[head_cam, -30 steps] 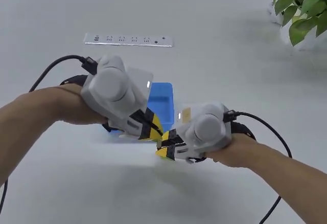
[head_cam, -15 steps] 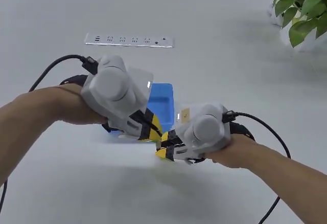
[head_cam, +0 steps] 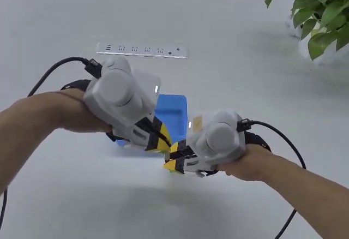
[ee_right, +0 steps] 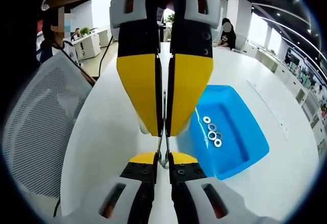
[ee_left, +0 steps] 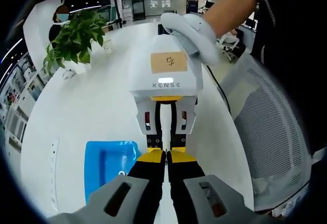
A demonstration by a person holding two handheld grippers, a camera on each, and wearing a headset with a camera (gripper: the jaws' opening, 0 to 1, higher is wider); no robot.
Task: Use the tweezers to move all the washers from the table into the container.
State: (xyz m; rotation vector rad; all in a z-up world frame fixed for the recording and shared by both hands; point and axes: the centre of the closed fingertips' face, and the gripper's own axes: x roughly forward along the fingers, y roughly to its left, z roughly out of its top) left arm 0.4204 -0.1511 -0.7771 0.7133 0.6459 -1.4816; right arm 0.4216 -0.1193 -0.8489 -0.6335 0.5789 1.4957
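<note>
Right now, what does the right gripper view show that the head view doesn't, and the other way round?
The right gripper view looks into the blue container and finds washers lying there; it also catches thin tweezers pinched between closed jaws, and a mesh chair. The head view adds the person's right hand around the right tongs, with a black cable trailing off. Both show the container, the white table and the left tongs tip to tip with the right.
</note>
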